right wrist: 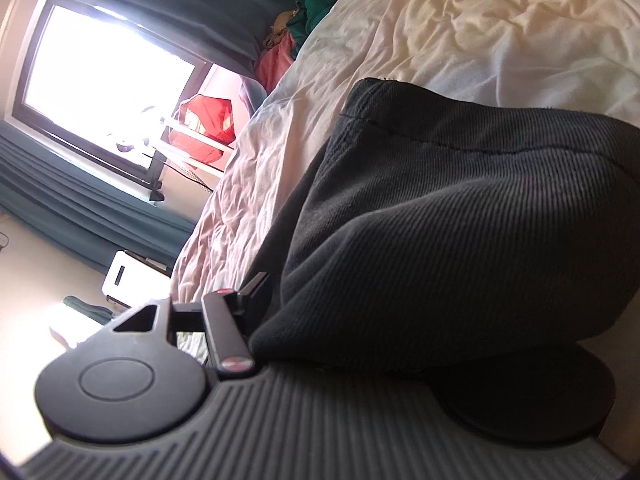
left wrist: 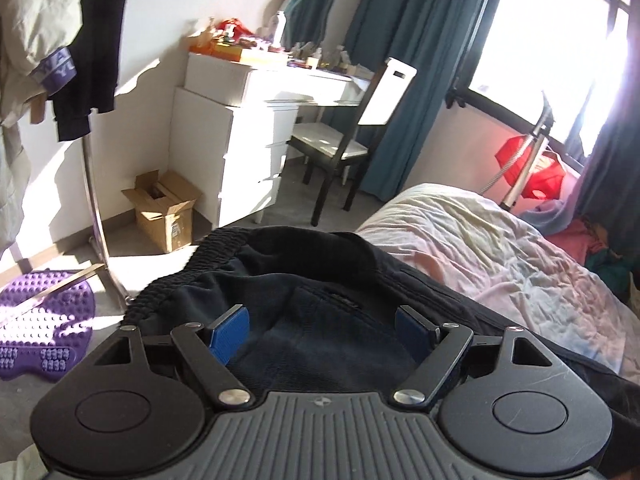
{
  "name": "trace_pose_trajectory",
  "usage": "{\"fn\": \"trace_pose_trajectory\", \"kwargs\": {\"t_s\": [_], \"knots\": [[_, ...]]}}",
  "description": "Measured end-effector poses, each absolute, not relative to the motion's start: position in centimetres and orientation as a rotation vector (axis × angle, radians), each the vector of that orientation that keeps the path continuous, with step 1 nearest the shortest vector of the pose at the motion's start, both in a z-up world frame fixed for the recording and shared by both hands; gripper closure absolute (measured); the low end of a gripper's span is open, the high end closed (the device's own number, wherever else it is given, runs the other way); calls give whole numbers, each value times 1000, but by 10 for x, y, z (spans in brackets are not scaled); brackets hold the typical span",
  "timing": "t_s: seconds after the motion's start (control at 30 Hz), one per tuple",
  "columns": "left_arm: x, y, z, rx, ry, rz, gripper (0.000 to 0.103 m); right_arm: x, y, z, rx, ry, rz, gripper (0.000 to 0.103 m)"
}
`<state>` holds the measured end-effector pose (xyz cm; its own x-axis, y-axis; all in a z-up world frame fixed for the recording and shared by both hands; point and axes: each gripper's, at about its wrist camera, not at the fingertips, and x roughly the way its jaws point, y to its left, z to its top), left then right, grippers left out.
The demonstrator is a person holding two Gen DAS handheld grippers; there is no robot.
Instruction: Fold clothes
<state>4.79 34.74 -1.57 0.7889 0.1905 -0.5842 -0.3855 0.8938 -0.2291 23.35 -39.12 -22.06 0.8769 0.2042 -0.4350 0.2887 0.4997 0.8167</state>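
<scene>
A dark navy garment with an elastic waistband [left wrist: 304,264] lies on the bed [left wrist: 480,248] under my left gripper [left wrist: 322,332]. The left gripper is open, its blue pads [left wrist: 230,330] spread wide over the bunched waistband opening, gripping nothing. In the right wrist view, dark ribbed fabric [right wrist: 460,220] drapes over my right gripper and hides most of its fingers. Only the left finger [right wrist: 256,292] shows, at the cloth's edge. I cannot tell whether that gripper is shut on the fabric.
A white dresser and desk [left wrist: 248,128] with clutter, a dark chair [left wrist: 344,144] and a cardboard box [left wrist: 168,208] stand beyond the bed's foot. A purple mat [left wrist: 44,320] and a clothes rack [left wrist: 96,184] are at left. Clothes are piled by the window [right wrist: 292,40].
</scene>
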Motion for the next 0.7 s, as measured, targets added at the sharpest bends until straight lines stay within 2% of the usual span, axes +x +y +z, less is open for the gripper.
{"fn": "trace_pose_trajectory", "kwargs": {"t_s": [0.2,0.43,0.47,0.5,0.57,0.7], "knots": [[101,273,-36,-301,588,201,21,239,-398,-217,1174,406,33,39],[144,216,-76,-285,612,126,21,251,-411,-235,1213,444,63,40],[146,212,-82,-273,621,117,21,255,-411,-236,1198,470,53,45],[148,209,-88,-259,631,108,21,258,-411,-237,1172,502,35,60],[149,207,-95,-231,650,105,21,263,-410,-236,1126,543,1,74],[144,202,-84,-185,627,123,21,260,-405,-217,1051,517,-58,86]]}}
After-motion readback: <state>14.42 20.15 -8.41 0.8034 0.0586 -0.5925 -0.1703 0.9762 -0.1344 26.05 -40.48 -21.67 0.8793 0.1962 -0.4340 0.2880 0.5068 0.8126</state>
